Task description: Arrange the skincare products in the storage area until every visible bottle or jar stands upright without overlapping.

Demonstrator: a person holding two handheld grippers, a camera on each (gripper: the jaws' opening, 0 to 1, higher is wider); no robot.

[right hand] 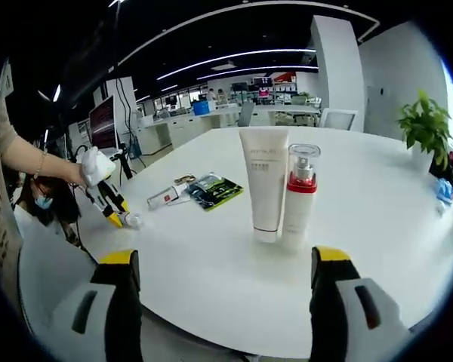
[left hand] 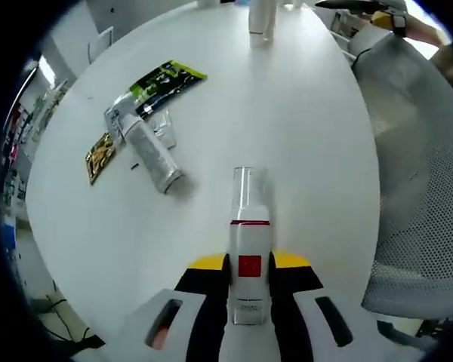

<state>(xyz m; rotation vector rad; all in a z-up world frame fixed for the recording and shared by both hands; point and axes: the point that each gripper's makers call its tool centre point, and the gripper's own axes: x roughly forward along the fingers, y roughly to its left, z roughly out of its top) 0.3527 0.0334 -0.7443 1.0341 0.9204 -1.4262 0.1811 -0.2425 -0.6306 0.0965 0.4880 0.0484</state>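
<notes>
white round table (left hand: 317, 136) under both views, my right gripper (right hand: 225, 302) gaping wide and empty before the upright tube (right hand: 263, 181) and pump bottle (right hand: 300, 194) touching side by side, my left gripper (left hand: 248, 290) clamped on a red-banded bottle (left hand: 249, 241) low over the table, silver bottle (left hand: 152, 157) lying flat by the sachets (left hand: 166, 81).

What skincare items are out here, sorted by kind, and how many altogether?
Bottles: 3 (red-banded white bottle in the left hand-held gripper; red-collared white bottle standing; silvery bottle lying down)
Tubes: 1 (white tube standing)
Sachets: 3 (green-black sachet, gold sachet, clear sachet)
Total: 7
</notes>
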